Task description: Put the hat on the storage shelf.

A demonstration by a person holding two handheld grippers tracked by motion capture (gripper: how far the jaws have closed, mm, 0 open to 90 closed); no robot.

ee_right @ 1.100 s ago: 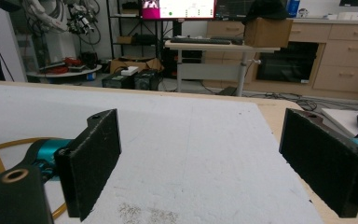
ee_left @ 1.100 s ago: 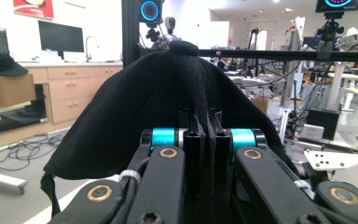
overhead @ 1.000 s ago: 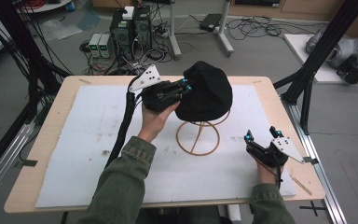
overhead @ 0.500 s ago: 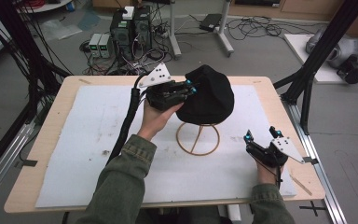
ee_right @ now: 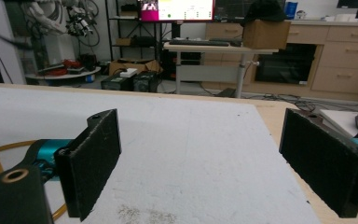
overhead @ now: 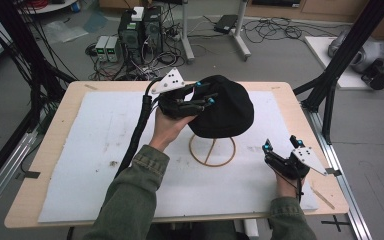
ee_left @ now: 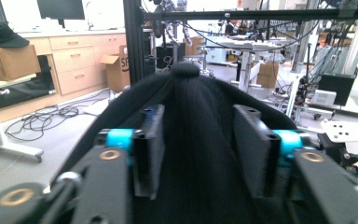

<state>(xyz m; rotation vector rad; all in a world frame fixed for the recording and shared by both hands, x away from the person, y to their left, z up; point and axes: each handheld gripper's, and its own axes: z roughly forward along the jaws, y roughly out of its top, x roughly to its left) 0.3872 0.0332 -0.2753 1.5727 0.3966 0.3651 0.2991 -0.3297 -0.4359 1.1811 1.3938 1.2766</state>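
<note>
High view: your left gripper (overhead: pixel 196 96) still pinches the black cap (overhead: pixel 226 107), barely moved; your right gripper (overhead: pixel 280 150) stays wide.

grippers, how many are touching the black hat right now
1. The left gripper has its jaws pressed on the black hat atop the wire stand. The right gripper sits open, apart, near the table's right edge.

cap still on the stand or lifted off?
On the stand. The black cap sits over its top; the left tool has its jaws around the cap's side.
</note>
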